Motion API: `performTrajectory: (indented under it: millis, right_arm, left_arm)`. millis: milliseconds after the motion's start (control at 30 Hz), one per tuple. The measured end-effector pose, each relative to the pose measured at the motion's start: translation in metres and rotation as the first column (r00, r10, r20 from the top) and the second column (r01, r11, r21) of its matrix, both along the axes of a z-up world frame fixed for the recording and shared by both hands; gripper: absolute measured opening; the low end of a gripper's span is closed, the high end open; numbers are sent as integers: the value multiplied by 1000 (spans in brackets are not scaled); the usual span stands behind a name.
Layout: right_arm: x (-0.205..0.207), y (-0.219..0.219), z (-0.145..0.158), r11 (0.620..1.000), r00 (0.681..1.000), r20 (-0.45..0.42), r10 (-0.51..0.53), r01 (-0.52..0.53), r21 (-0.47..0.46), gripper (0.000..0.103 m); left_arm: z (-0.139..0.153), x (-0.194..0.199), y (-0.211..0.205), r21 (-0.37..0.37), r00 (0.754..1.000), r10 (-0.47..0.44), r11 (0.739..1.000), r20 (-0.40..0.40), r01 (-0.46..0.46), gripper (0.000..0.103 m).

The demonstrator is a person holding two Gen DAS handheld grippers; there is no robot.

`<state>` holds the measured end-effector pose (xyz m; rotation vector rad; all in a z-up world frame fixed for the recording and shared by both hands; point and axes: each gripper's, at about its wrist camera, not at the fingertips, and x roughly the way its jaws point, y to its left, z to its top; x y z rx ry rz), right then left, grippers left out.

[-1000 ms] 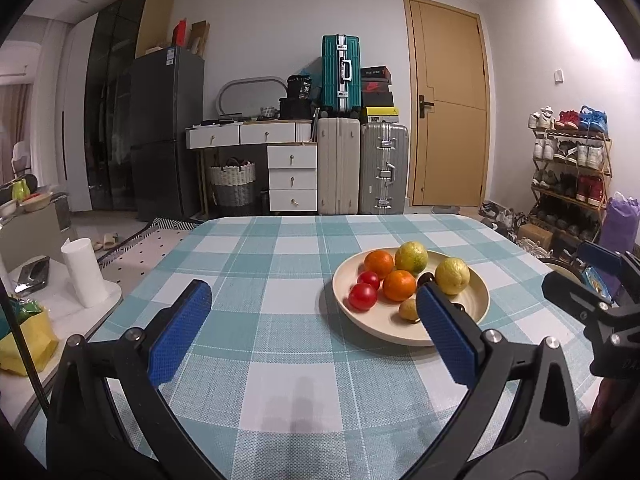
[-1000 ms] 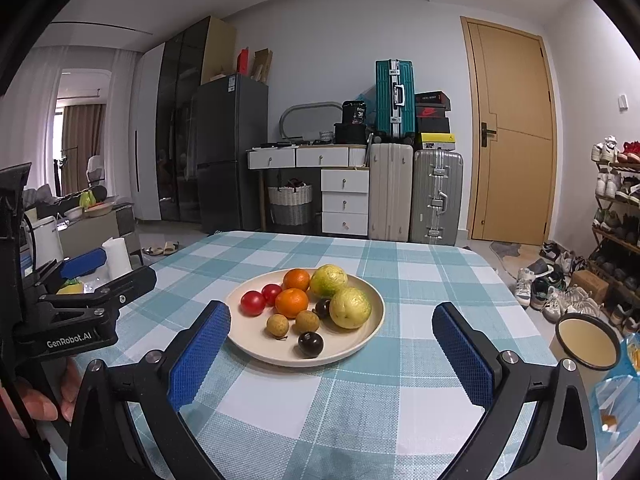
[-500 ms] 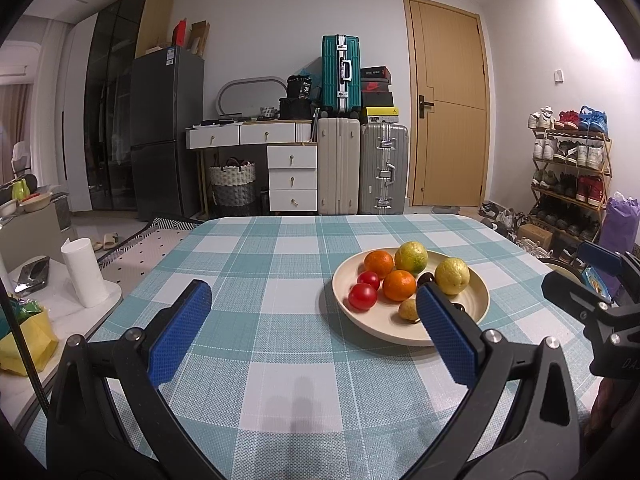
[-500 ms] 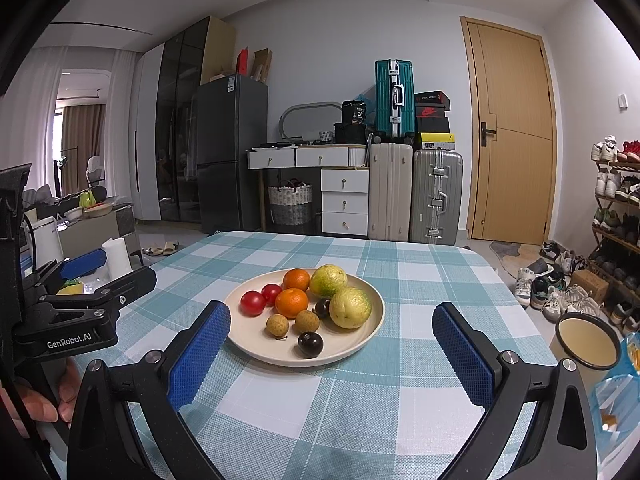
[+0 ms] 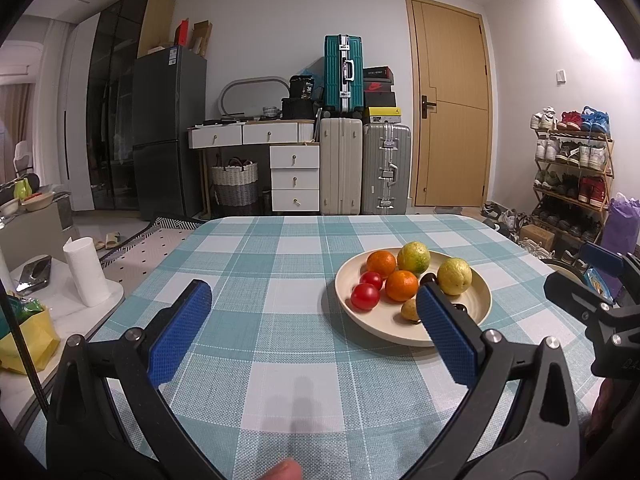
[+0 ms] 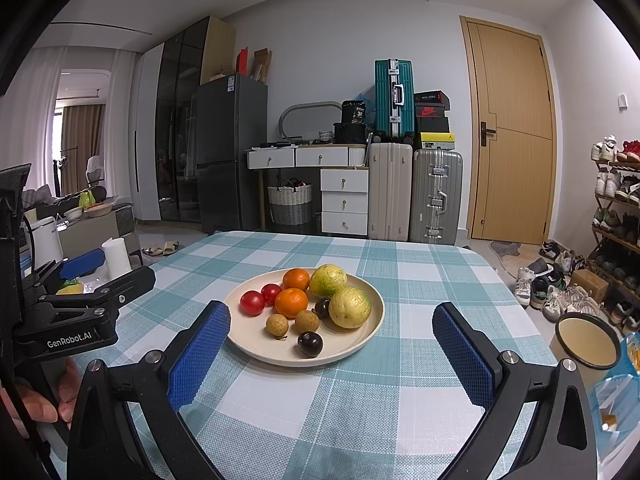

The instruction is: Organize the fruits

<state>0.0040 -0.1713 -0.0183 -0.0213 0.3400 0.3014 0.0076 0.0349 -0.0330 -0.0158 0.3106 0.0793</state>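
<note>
A cream plate (image 6: 360, 354) (image 5: 344, 280) sits on the checked tablecloth. It holds two red tomatoes (image 6: 252, 303), two oranges (image 6: 291, 302), two yellow-green citrus fruits (image 6: 349, 307), two small brown fruits (image 6: 277, 325) and two dark plums (image 6: 310, 344). My left gripper (image 5: 314, 334) is open and empty, low over the cloth to the left of the plate; its right finger hides the plate's near side. My right gripper (image 6: 330, 354) is open and empty, with the plate just beyond and between its fingers.
The teal checked table (image 5: 260, 272) runs to a far edge. A small cream bowl (image 6: 586, 340) sits off the table's right edge. A paper roll (image 5: 86, 272) stands on a side table at the left. Suitcases, drawers and a shoe rack stand behind.
</note>
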Motion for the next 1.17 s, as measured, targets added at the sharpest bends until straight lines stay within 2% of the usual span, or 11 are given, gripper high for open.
performTrajectory:
  millis: [1167]
  right_arm:
    - [0, -3, -1, 1000, 1000, -6, -8, 8, 4, 103]
  left_arm:
    - [0, 1, 1, 0, 1000, -3, 1000, -14, 3, 102]
